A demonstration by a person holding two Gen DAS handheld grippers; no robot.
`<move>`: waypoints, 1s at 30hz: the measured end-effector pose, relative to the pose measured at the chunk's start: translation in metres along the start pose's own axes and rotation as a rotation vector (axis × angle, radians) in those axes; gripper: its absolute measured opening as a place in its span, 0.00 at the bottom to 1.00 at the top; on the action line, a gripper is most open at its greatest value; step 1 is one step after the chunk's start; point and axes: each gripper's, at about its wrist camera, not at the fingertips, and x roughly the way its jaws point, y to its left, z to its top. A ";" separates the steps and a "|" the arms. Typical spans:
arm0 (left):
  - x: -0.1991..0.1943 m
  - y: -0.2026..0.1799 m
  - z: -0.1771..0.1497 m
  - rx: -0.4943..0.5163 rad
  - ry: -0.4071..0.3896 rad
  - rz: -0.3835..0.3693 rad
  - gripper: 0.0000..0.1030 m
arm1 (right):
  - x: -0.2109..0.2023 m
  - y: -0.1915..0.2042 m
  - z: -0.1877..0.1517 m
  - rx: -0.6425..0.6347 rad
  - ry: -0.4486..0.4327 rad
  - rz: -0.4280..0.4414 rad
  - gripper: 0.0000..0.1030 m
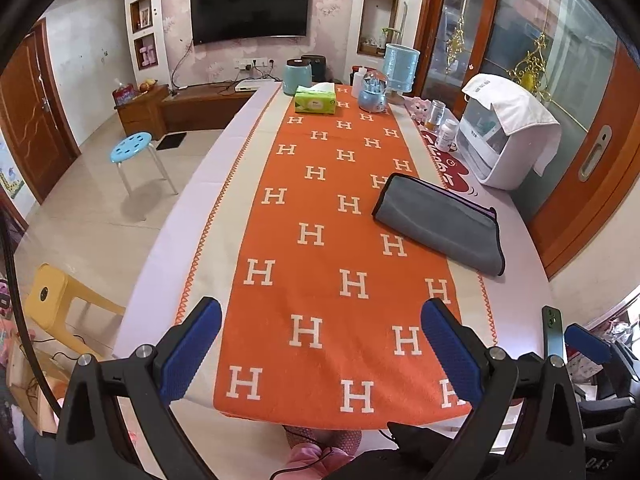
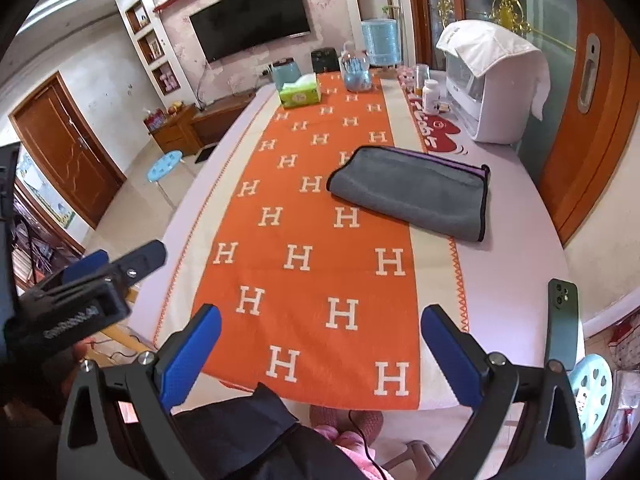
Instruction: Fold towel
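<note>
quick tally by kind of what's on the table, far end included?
Grey towel: 1
Tissue box: 1
Phone: 1
Pill bottles: 2
Blue bucket: 1
Teal pot: 1
White appliance: 1
Total: 8, with small clutter near the bottles left uncounted.

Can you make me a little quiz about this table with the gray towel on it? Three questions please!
1. True or false: the gray towel is already folded up.
2. What color is the tissue box at the far end of the table? A) green B) red C) black
3. Fill in the blank: the orange cloth is covered with the white letter ___.

Key:
1. True. It lies folded, partly on the orange cloth, and neither the left gripper nor the right gripper touches it; both have their fingers spread apart.
2. A
3. H
</note>
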 end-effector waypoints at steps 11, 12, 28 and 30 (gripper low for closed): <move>-0.011 -0.010 0.000 0.013 -0.069 0.014 0.99 | 0.000 -0.002 0.004 -0.010 -0.032 -0.048 0.98; -0.011 -0.010 0.000 0.017 -0.070 0.017 0.99 | 0.000 -0.001 0.004 -0.015 -0.032 -0.049 0.98; -0.007 -0.011 0.005 0.041 -0.075 0.042 0.99 | 0.012 -0.002 0.006 -0.007 -0.004 -0.041 0.98; -0.007 -0.011 0.005 0.042 -0.073 0.043 0.99 | 0.013 -0.002 0.006 -0.008 0.000 -0.039 0.98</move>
